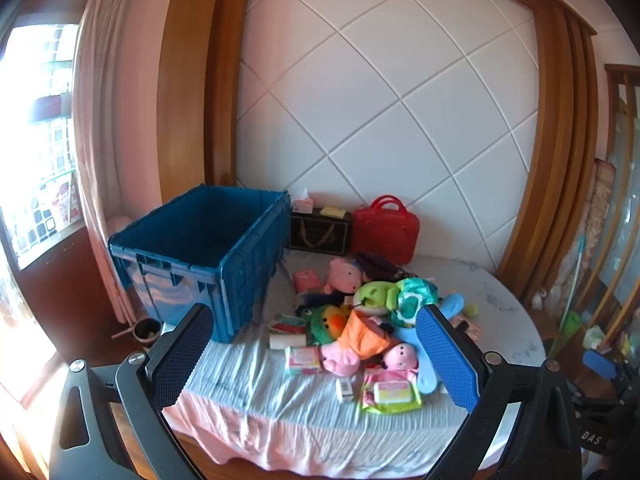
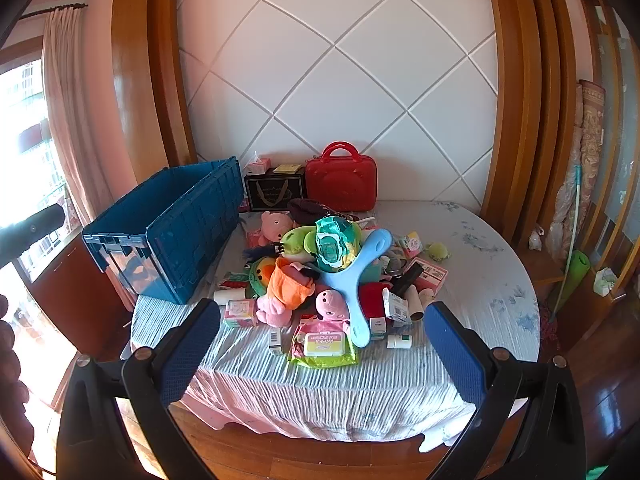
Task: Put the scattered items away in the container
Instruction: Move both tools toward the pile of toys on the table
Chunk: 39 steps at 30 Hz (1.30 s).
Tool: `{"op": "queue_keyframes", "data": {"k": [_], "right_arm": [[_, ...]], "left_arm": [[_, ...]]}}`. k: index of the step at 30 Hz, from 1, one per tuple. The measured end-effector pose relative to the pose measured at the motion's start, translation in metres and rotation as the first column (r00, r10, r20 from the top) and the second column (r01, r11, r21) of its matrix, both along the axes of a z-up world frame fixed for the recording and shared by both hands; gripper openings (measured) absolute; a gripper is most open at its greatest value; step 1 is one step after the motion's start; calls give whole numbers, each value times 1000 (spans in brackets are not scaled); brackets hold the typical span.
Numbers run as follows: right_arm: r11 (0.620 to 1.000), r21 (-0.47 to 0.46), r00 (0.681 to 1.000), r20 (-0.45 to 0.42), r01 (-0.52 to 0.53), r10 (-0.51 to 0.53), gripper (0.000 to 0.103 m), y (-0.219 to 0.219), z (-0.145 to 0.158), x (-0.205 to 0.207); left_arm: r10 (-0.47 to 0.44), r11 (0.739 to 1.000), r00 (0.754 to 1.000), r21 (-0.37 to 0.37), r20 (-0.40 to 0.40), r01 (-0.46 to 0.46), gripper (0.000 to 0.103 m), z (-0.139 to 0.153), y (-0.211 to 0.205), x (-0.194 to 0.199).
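On table: toys and packets were heaped (image 2: 320, 276) beside deep blue plastic crate (image 2: 168, 224), awaiting sorting.
Tongs: left gripper (image 1: 316, 356) and right gripper (image 2: 322, 348) were held wide apart, nothing gripped, ready for picking.

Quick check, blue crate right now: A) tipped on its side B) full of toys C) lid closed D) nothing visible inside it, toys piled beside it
D: the blue crate stands upright and open on the table, its visible interior bare in the left wrist view, while the toy pile lies on the cloth beside it.
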State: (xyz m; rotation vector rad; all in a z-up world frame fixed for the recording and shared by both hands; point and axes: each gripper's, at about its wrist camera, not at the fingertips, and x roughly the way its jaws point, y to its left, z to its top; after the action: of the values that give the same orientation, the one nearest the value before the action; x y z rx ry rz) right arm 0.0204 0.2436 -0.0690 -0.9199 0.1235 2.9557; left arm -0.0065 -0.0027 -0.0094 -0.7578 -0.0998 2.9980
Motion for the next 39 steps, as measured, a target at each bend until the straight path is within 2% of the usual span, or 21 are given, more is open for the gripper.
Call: {"op": "queue_keyframes", "data": {"k": [16,25,32,39], "right_arm": [[999,25,999,39,23,-24,103,-24,-21,-2],[999,8,998,46,35,-35,103,-6,-40,-24],[999,-30,999,46,30,-28,103,31,-57,-73],[999,-43,999,51,-3,6,103,80,-81,-145]], "left_arm": [[-31,999,999,15,44,30,103,-30,-24,-17],[-73,997,995,-9,71,74,102,-51,-3,-41],[-95,994,994,-52,55,98,102,-63,38,-83],[-121,987,989,-92,80,128,102,-91,95,-153]]}}
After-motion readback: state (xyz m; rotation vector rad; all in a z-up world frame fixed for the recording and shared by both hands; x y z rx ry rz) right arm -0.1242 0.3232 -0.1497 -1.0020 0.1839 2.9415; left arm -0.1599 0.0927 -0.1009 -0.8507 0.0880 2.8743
